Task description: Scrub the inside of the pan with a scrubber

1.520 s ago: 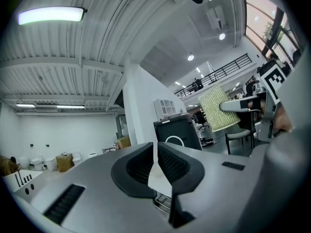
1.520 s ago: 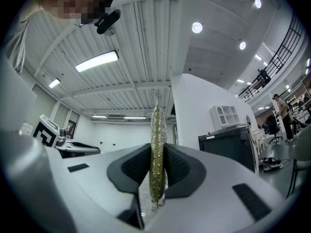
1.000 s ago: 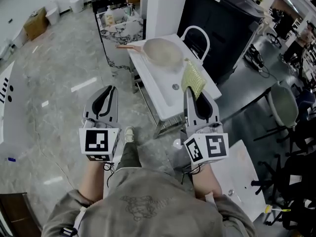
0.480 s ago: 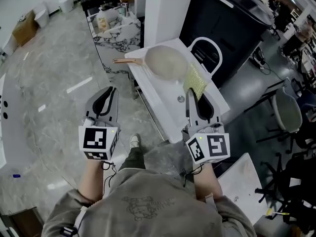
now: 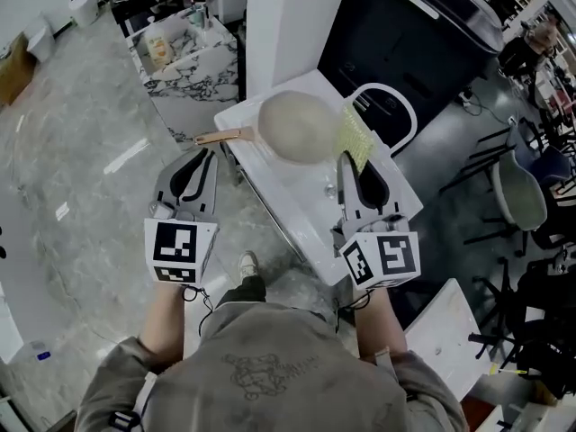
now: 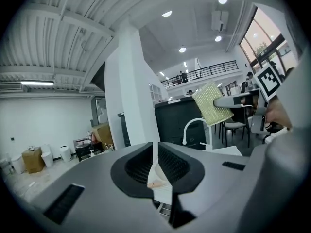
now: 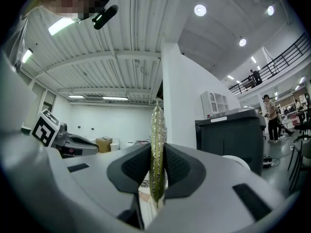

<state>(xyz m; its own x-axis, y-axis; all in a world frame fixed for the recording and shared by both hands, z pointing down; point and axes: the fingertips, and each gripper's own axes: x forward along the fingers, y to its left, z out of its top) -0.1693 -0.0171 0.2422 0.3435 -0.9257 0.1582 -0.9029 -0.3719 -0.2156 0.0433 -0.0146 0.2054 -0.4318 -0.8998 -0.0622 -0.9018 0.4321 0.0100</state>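
A pale round pan (image 5: pixel 299 125) with a copper-coloured handle (image 5: pixel 218 137) rests on the white sink unit (image 5: pixel 270 184), its handle pointing left. My right gripper (image 5: pixel 343 162) is shut on a yellow-green scrubber (image 5: pixel 355 139), which stands upright over the sink just right of the pan. In the right gripper view the scrubber (image 7: pixel 157 152) shows edge-on, pinched between the jaws. My left gripper (image 5: pixel 202 158) hangs over the floor left of the sink, near the pan handle, shut and empty. From the left gripper view the scrubber (image 6: pixel 212 104) appears at upper right.
A white tap (image 5: pixel 389 97) arches at the sink's back. Behind it stands a large black bin (image 5: pixel 409 34). A marble-patterned cabinet (image 5: pixel 184 57) with bottles is at the far left. Chairs (image 5: pixel 519 187) stand at right, a white table corner (image 5: pixel 445 336) at lower right.
The view has shifted closer to the sink. The pan and sink now sit lower and nearer the grippers. Both grippers keep their state, the right still holding the scrubber.
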